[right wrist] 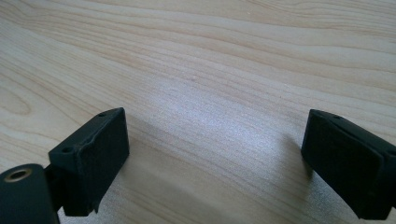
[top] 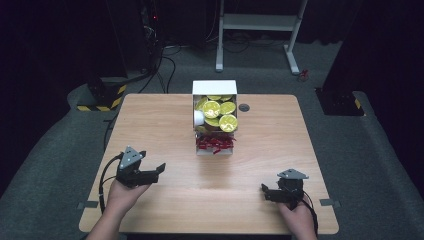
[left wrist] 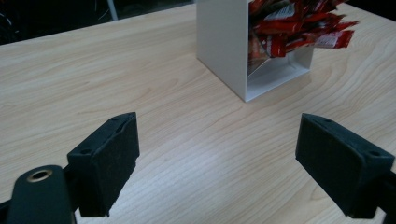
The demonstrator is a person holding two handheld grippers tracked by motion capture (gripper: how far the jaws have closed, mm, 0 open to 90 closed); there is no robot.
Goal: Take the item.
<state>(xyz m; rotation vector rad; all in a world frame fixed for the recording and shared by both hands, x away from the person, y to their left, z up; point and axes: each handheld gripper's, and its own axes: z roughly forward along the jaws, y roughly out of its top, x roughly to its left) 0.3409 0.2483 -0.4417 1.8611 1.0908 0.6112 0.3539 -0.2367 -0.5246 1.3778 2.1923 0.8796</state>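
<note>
A white box stands at the middle back of the wooden table. Its upper part holds several yellow-green lidded cups; its lower part holds red sachets. In the left gripper view the box's white wall and the red sachets lie ahead to the right. My left gripper is open over the front left of the table, nothing between its fingers. My right gripper is open at the front right, its jaws wide over bare wood.
A small dark round grommet sits in the tabletop right of the box. Beyond the table are a white frame's legs, cables on the grey floor, and black-and-yellow striped bases at left and right.
</note>
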